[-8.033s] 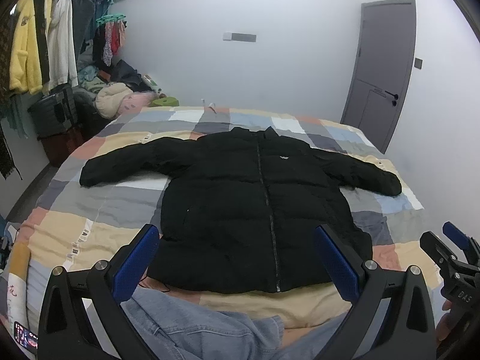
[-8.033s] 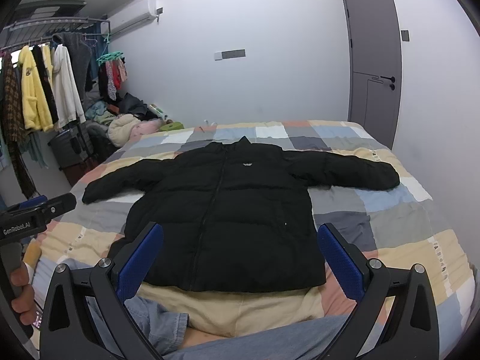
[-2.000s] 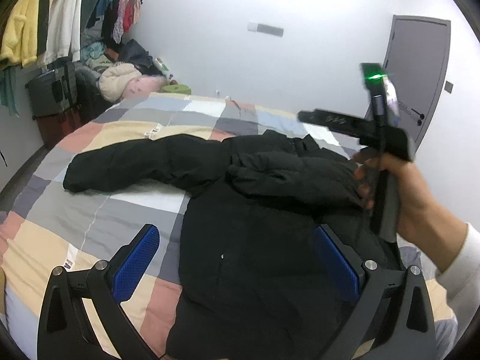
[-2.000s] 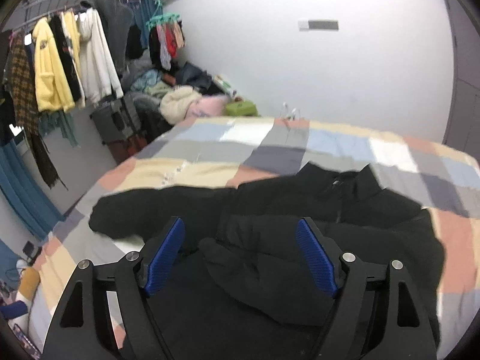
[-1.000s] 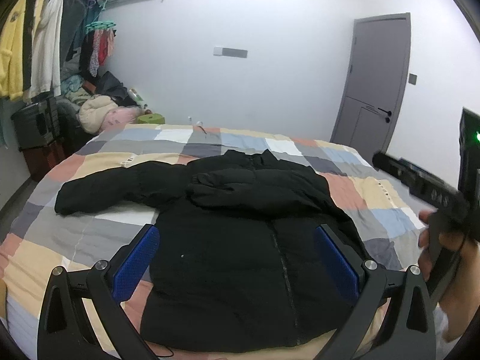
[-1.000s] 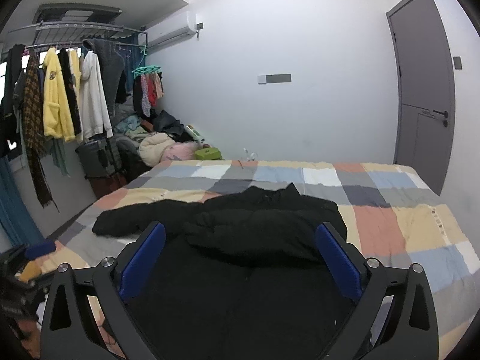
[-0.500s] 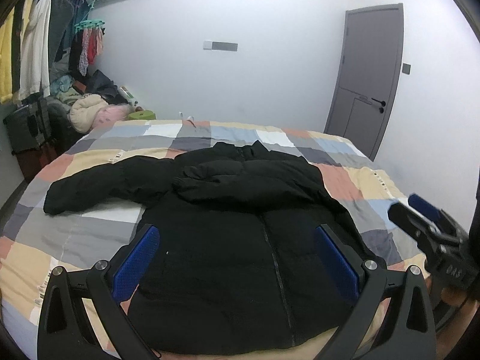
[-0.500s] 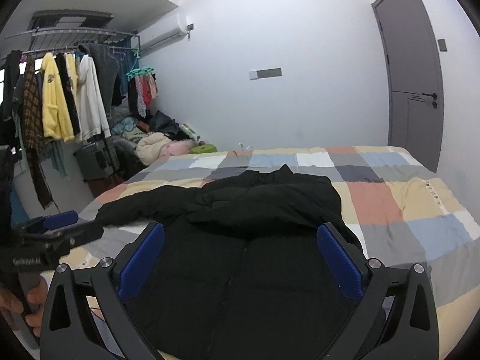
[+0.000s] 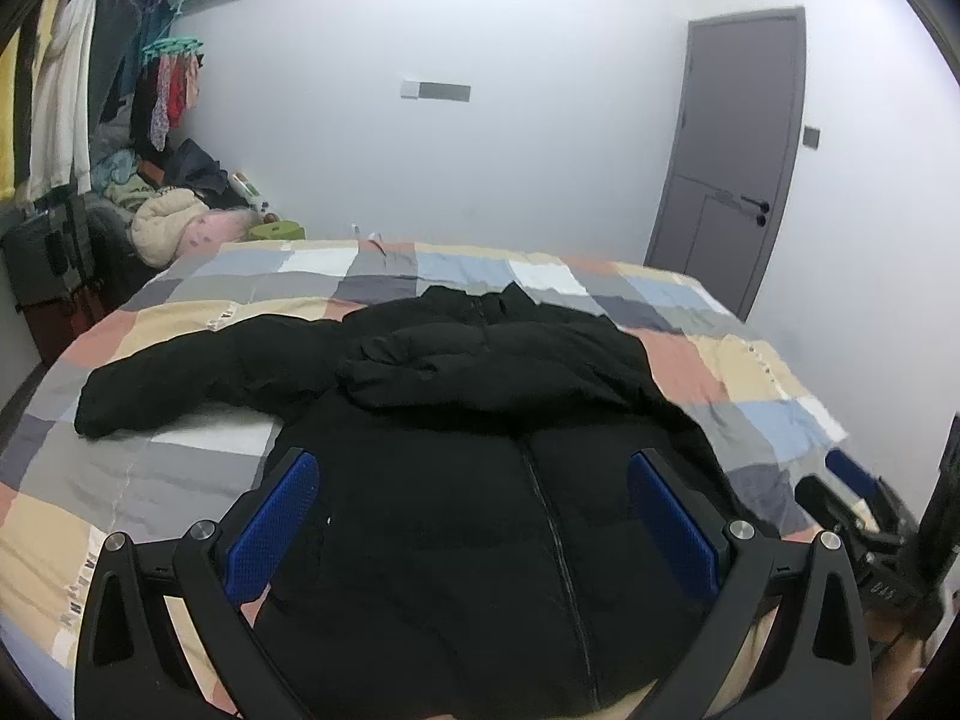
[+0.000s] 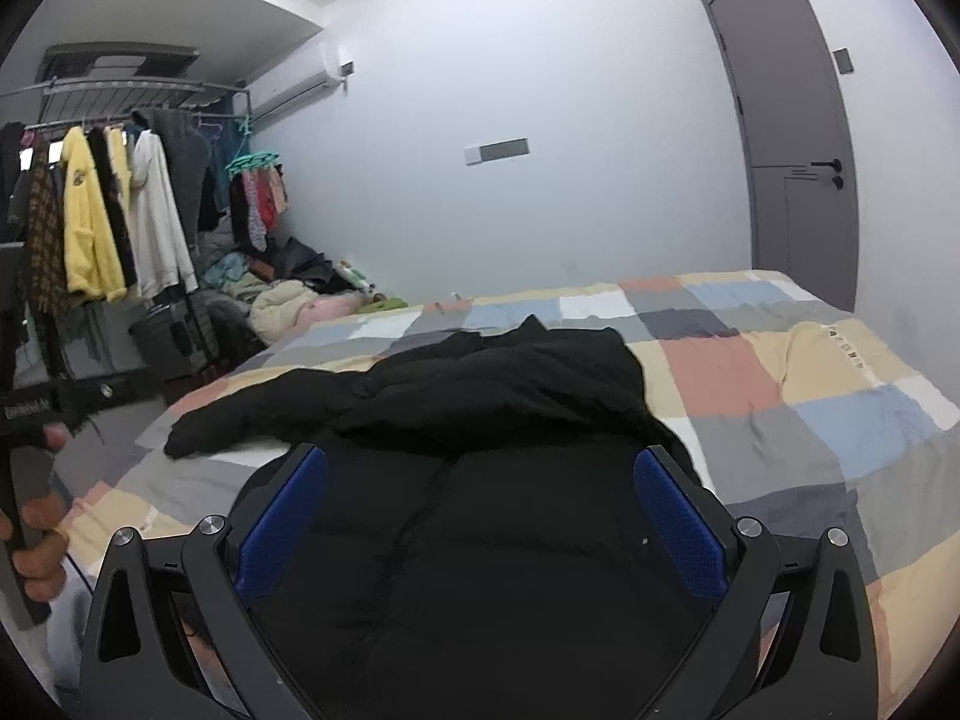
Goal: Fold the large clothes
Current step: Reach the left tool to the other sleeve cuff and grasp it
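Now the black jacket (image 9: 480, 480) lies front up on the checked bedspread (image 9: 150, 480), zip running toward the near edge of the bed. One sleeve is folded across the chest (image 9: 456, 366), cuff resting near the opposite shoulder; eight seconds ago both sleeves lay stretched straight out to the sides. The other sleeve (image 9: 180, 378) still lies spread out over the bedspread, cuff well clear of the body of the jacket.

Left gripper (image 9: 474, 516): blue pads wide apart, nothing between them, hanging above the lower half of the jacket. Same spread as half a second ago. Two seconds ago this view sat closer to the outstretched sleeve; now it looks at the hem from further back.

Right gripper (image 10: 480, 510): pads also wide apart and holding nothing, above the jacket's lower front. Two seconds ago it was low over the folded sleeve; now it has drawn back to the near edge of the bed. In the left wrist view it shows at the right margin (image 9: 864, 516), blurred.

Hand holding the left tool (image 10: 36, 534) visible at the left margin of the right wrist view.

Clothes rack (image 10: 108, 210) at the far left, grey door (image 10: 792, 138) at the right, both as before
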Demonstrator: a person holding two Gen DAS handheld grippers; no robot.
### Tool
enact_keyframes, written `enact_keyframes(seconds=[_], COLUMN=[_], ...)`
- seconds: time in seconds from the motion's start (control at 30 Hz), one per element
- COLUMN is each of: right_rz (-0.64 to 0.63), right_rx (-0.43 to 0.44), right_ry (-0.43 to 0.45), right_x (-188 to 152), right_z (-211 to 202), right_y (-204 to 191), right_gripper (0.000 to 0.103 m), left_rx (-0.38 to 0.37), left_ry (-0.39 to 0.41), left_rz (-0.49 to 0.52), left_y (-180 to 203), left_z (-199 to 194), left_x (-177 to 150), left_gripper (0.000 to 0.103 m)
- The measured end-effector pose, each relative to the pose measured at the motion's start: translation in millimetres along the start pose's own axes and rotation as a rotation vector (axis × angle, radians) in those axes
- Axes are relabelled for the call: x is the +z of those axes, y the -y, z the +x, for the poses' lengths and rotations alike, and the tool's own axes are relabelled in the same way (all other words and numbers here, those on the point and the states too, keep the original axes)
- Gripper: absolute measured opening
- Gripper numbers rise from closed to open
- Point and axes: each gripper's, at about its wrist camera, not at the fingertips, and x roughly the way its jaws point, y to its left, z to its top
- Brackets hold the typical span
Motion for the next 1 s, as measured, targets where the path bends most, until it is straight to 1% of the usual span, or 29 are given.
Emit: enact_keyframes(seconds=[0.07,0.17,0.3,0.37,0.47,0.5,0.67,0.83,0.93,1.0], right_rz=[0.002,-0.006,0.021,0.017,0.008,0.007,0.019,0.030,0.033,0.030], right_rx=[-0.012,-0.046,-0.046,-0.059,-0.077,-0.084,-0.096,-0.110,-0.118,-0.127], right_ry=[0.003,0.001,-0.019,-0.016,-0.017,-0.021,-0.039,-0.057,-0.069,-0.081], right_x=[-3.2,-10.7,-14.2,-13.8,-14.3,-15.1,-16.8,-17.8,-18.7,-19.8], right_z=[1.7,8.7,16.5,18.2,20.1,21.3,28.0,35.6,40.3,44.6], right_y=[2.0,5.2,11.1,11.0,9.6,9.9,12.4,9.4,5.0,3.1], right_gripper=[0.103,0.103,0.103,0.103,0.103,0.103,0.103,0.103,0.103,0.103], left_rx=[-0.017,-0.004,0.014,0.034,0.067,0.090,0.132,0.156,0.154,0.148], left_ry=[0.010,0.010,-0.018,-0.035,-0.058,-0.065,-0.085,-0.136,-0.163,-0.170], left_rz=[0.012,0.032,-0.041,-0.100,-0.147,-0.166,-0.270,-0.383,-0.471,-0.521], left_y=[-6.0,-24.7,-74.2,-109.1,-160.5,-180.1,-271.3,-361.0,-405.1,-425.4], left_z=[1.9,5.8,17.8,25.8,36.5,40.0,61.4,96.4,116.8,130.1], left_x=[3.1,9.2,21.3,27.1,33.5,35.7,39.0,23.1,9.0,1.3], left_gripper=[0.103,0.103,0.103,0.103,0.103,0.103,0.103,0.103,0.103,0.103])
